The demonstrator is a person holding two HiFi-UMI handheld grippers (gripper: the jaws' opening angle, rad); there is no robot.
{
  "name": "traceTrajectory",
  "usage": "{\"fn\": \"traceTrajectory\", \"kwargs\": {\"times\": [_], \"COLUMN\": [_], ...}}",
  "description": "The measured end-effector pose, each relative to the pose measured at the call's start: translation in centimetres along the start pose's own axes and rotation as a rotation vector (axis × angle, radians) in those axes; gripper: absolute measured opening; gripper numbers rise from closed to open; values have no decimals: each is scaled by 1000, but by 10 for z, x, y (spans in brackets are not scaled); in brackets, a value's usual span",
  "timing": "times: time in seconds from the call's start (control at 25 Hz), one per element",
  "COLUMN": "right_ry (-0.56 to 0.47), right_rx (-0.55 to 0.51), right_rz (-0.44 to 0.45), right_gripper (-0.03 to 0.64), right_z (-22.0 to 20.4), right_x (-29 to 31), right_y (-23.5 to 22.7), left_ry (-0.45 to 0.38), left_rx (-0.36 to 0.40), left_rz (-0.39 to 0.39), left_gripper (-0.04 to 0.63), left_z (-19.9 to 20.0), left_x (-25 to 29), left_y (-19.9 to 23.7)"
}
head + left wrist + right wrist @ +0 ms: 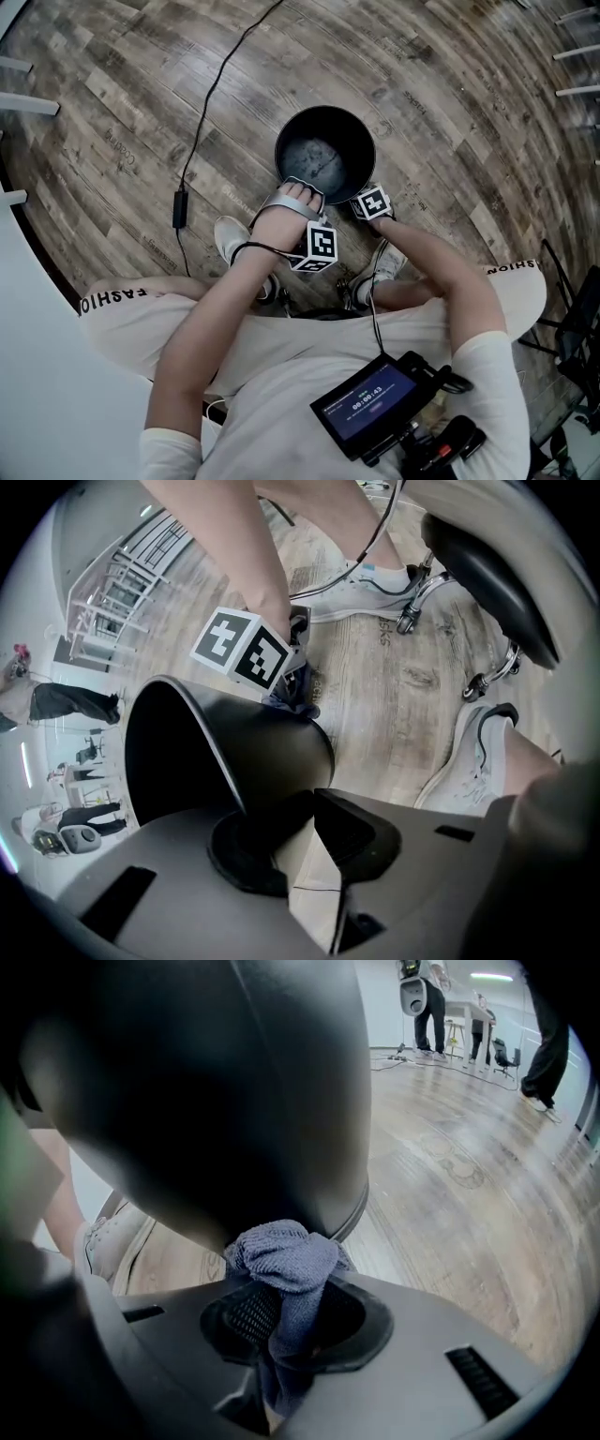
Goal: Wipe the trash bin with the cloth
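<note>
Black plastic, smooth and faintly glossy, for the trash bin (289, 131): round, tapering, mouth up on the wood-plank floor (450, 103), just ahead of two white sneakers (231, 238).

Head view only: looks straight down into the bin to a scuffed, greyish bottom, and hides the jaws under marker cubes (317, 246) crowded at the near rim.

Left gripper view only: shows the left claw (302, 829) clenched on the bin's rim, with the thin wall caught between its pads. Shows too, on the far side, one checkered cube above a dark bunch of cloth (292, 692) against the outer wall.

Right gripper view only: fills with the bin's curved outer wall and gives the cloth's texture, blue-grey, knitted, soft, gathered into a knob.

Right claw (281, 1327) grasping that cloth: lower end pinched between ribbed pads, bunched head touching the bin's outside close to the rim.

Farther out:
- thin black cable (202, 122) snaking over the floor left of the bin
- black stool seat (478, 569) on chrome castered legs, beside the sneakers
- small lit screen (373, 405) at the person's chest
</note>
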State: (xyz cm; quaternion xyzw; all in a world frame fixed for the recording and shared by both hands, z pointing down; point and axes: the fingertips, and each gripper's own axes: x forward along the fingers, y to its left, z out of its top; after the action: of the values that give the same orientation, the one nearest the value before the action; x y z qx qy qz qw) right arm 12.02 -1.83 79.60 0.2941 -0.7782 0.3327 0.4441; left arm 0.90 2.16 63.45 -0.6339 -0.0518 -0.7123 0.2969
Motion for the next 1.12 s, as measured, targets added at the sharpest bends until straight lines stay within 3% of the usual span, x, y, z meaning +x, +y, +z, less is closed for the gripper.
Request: {"fn": "traceTrajectory", "kwargs": {"times": [0.32, 0.64, 0.88, 1.12], "right_ry": [60, 111, 65, -2], "right_rx": [23, -18, 57, 106], "right_rz": [-7, 95, 165, 213], "right_gripper": [75, 75, 75, 75], "right_z": [0, -3, 22, 45], "right_x": [-19, -72, -132, -182], "right_y": [2, 42, 57, 65], "left_ry": [-6, -1, 22, 36], "left_rx": [-22, -42, -77, -57], "left_rz": [17, -3, -20, 34], "left_gripper": [95, 174, 196, 191], "left_z": [2, -6, -21, -22], "left_x": [2, 0, 4, 7], "left_y": [-1, -5, -5, 0]}}
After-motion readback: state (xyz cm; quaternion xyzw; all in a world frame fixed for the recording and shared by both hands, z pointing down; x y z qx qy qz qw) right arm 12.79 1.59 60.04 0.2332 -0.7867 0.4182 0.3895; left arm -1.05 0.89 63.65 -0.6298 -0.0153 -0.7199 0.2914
